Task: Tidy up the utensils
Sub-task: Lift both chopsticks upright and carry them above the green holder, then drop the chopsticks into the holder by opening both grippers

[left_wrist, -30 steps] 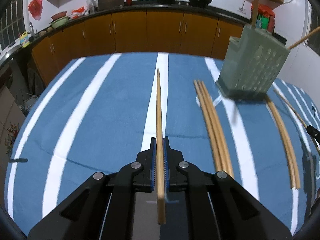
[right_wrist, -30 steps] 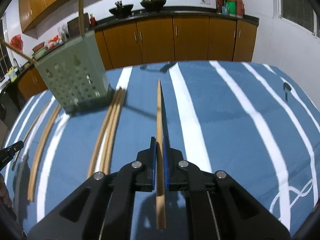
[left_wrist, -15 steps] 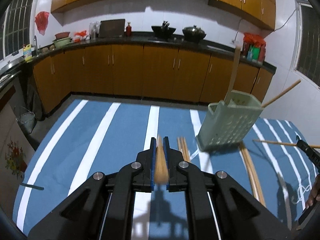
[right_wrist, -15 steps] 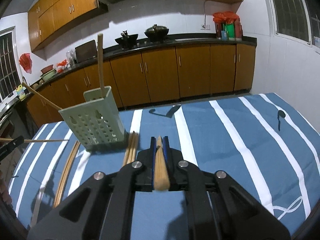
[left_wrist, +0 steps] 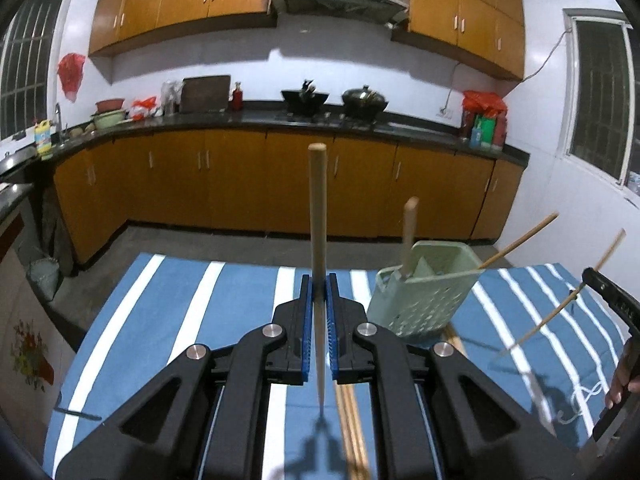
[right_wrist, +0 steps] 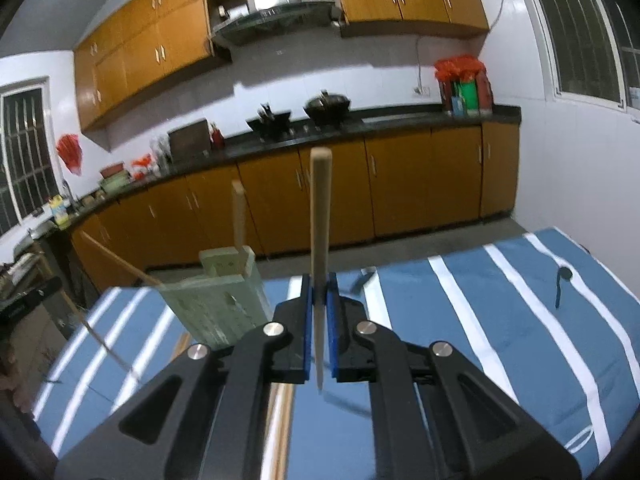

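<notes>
You have lifted both chopsticks clear of the striped surface (left_wrist: 168,304). Your left claw (left_wrist: 319,296) clamps one chopstick (left_wrist: 318,208), your right claw (right_wrist: 319,296) another (right_wrist: 320,216). The green holder (left_wrist: 424,300) stands just right of the left claw, ready for both.

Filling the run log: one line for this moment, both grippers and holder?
left gripper: shut on chopstick | right gripper: shut on second chopstick | green holder: two chopsticks inside | loose chopsticks: on striped cloth
</notes>
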Available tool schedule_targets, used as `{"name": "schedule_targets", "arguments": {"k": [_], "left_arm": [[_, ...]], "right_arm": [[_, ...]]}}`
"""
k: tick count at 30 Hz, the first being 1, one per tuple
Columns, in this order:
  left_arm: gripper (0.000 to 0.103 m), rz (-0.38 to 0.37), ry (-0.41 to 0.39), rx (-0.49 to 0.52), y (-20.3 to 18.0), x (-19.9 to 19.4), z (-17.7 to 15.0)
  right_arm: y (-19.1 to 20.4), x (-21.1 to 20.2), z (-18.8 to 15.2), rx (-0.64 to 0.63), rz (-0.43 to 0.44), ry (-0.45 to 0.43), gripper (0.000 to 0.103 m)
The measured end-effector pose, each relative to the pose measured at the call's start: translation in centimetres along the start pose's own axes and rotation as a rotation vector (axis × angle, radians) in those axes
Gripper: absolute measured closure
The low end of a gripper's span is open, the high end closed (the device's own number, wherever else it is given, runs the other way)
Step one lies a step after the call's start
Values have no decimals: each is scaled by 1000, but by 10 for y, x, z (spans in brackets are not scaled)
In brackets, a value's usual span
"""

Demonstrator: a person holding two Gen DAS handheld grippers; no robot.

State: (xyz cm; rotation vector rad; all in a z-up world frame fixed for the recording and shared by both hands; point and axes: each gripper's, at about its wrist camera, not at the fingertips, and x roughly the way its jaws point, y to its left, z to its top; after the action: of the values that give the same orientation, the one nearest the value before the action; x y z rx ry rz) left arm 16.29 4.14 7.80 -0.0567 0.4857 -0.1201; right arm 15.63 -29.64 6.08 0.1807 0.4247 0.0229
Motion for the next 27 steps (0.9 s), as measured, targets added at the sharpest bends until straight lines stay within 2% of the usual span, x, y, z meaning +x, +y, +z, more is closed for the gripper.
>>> {"name": "schedule_targets", "arguments": {"k": [8,13,17,24,27], "left_arm": [[96,-66,-85,1,-22,-17,29],[96,-86,-198,-23,-44,-18,54],[96,-89,-290,-68,-56,-11,73],[96,-64,-388,-99,-66,14,79],[96,-69,-368,-89,-69,30,70]], "right_arm": [[21,-32,42,-10,117,-111,95],[45,-36,65,-2,171,-204,95],[65,-25,77,-21,172,-277,95],[72,19,85,-27,132,-283,95],[72,38,80,-21,124,-249,95]]}}
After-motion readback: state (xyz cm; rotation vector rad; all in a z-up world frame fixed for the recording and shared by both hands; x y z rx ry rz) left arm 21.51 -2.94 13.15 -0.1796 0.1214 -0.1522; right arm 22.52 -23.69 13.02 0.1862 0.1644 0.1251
